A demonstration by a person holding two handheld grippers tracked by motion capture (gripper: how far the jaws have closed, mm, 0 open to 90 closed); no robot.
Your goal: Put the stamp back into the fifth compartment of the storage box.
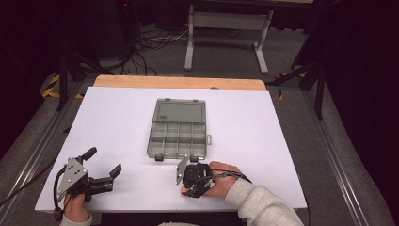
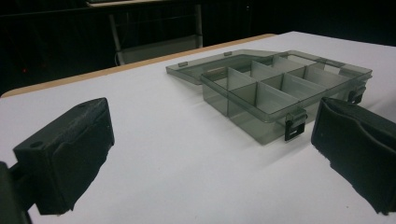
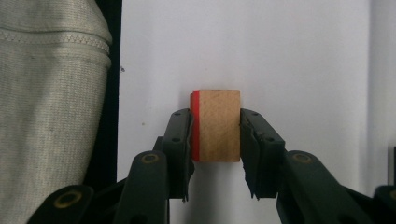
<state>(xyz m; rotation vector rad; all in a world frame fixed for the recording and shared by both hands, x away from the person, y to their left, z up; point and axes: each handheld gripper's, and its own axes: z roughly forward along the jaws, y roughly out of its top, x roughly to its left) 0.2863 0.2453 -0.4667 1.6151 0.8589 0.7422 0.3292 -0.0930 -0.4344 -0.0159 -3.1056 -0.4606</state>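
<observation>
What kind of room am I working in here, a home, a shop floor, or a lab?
Most likely a lab or recording studio: a white-topped table ringed by dark curtains, loose cables across grey carpet, and a bare metal bench frame behind. On the table lies just an open compartment box.

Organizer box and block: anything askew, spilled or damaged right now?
Nothing stands out. The organizer box lies open and square on the table, its compartments looking empty. The right gripper squarely clamps the wooden block, which has one red face.
</observation>
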